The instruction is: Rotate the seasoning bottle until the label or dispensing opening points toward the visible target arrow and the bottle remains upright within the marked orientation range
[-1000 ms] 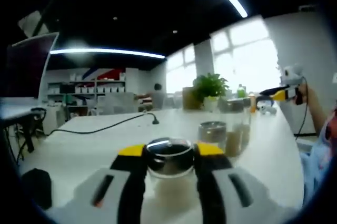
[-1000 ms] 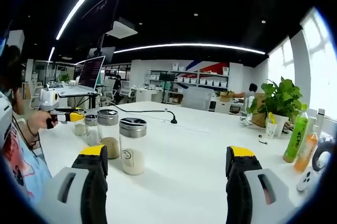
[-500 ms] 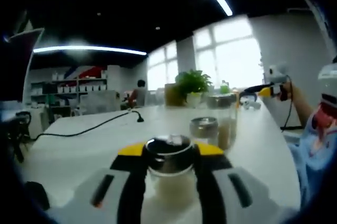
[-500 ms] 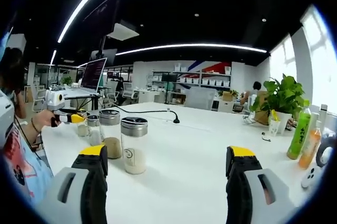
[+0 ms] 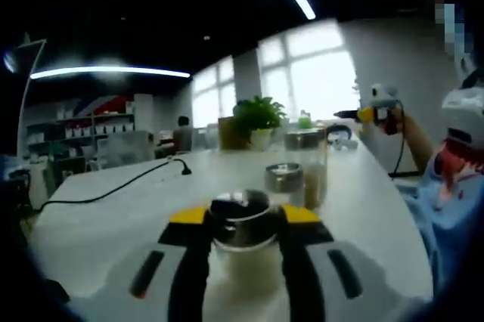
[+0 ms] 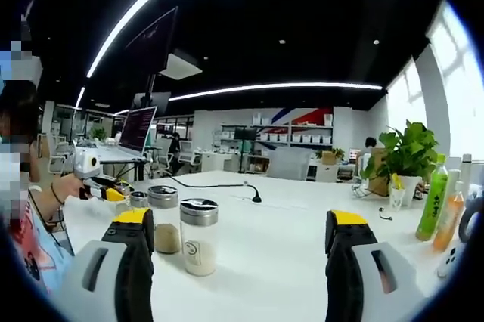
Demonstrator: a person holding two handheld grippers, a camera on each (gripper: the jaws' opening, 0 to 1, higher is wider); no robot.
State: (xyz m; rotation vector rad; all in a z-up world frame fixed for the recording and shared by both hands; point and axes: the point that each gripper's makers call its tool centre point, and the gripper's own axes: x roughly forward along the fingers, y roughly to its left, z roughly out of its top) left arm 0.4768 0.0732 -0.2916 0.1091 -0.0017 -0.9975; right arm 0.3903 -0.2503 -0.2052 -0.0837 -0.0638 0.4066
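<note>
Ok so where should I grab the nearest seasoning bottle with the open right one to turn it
Take the nearest seasoning bottle across its round glass body just under the metal cap, coming level from the front with the right hand-held gripper. It stands upright and apart from its neighbours.

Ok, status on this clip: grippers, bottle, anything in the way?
Left gripper shut on seasoning bottle, upright on white table. Right gripper open, holding nothing. Two more jars close behind. No target arrow seen.
</note>
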